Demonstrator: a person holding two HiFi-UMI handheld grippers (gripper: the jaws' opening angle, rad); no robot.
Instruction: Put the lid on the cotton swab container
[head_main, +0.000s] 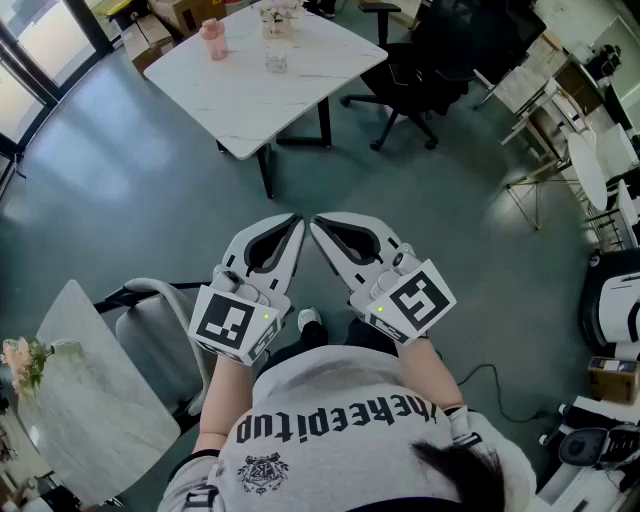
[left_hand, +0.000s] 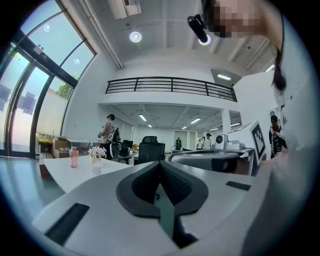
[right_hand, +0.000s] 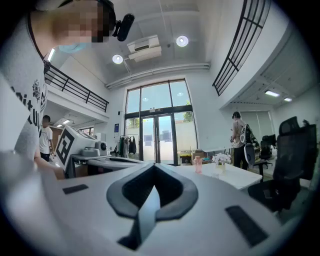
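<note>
**Standing start, seen from the head view.**

- **White table** (head_main: 250, 90): well ahead of both grippers, across open floor and out of reach. It is judged to be the work surface, so a walk toward it must come first.
- **Black chair** (head_main: 420, 70): ahead and to the right of the right gripper, just beside the table.
- **Left gripper** (head_main: 297, 220) and **right gripper** (head_main: 316, 222): held close before the person's chest, over bare floor. Their tips lean toward each other and nearly touch, which reads as a carrying pose and not a working one. Each gripper view shows its jaws clenched together with nothing between them. Both are empty, which suits travel before any grasp.
- **Pink bottle** (head_main: 213, 40), **flower vase** (head_main: 276, 18) and small clear **jar** (head_main: 276, 60): grouped at the end of the table farthest from the grippers. The jar is the nearest of the three.

The jar is probably the cotton swab container, though it is too small to confirm. The lid cannot be made out at this range. The task is judged not yet begun, since neither part lies within reach of either gripper.
</note>
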